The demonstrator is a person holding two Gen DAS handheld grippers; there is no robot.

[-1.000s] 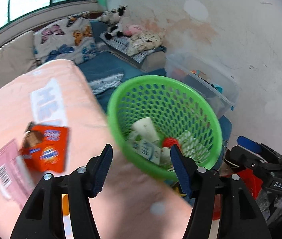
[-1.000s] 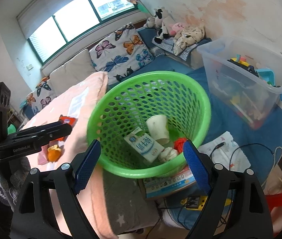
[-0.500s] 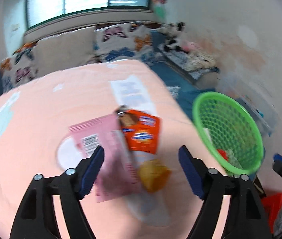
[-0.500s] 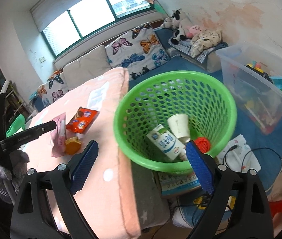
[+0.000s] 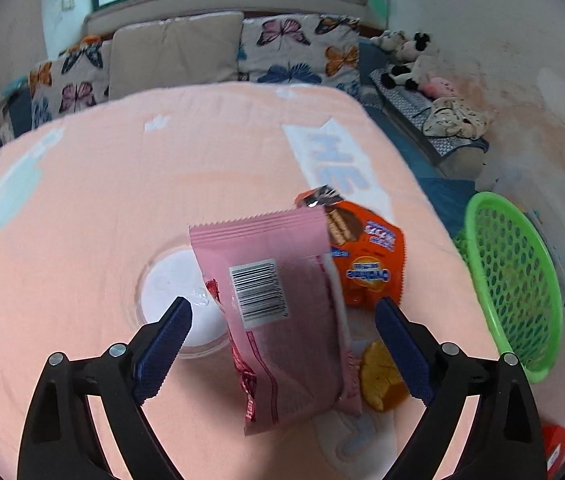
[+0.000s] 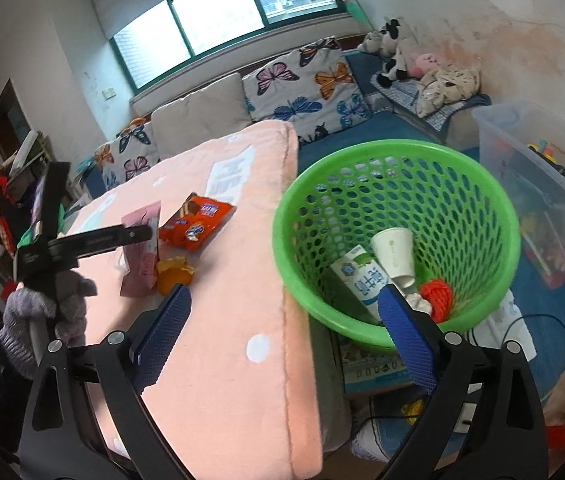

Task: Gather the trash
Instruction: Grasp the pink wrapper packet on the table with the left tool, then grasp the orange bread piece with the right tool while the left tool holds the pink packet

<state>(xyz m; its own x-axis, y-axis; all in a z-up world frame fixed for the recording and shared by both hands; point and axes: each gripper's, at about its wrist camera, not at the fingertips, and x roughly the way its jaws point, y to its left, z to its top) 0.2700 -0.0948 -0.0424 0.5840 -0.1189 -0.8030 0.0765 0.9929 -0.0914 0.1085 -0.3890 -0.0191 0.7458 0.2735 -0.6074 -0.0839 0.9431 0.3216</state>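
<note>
Overhead, the left gripper [image 5: 282,344] is held wide open, empty, above a glossy pink wrapper [image 5: 278,312] on the peach fabric surface [image 5: 102,200]. A crinkled orange packet [image 5: 366,264] is partly hidden beneath. The right gripper [image 6: 282,336] is likewise spread, empty, beside the perforated green basket [image 6: 462,200].

A peach-pink padded surface [image 5: 130,184] with pale printed lettering carries a pink snack wrapper [image 5: 282,320], barcode up, overlapping an orange biscuit packet [image 5: 370,264]. An orange peel scrap [image 5: 382,380] lies just beside the wrapper, and a clear plastic lid [image 5: 170,280] lies partly under it.
</note>
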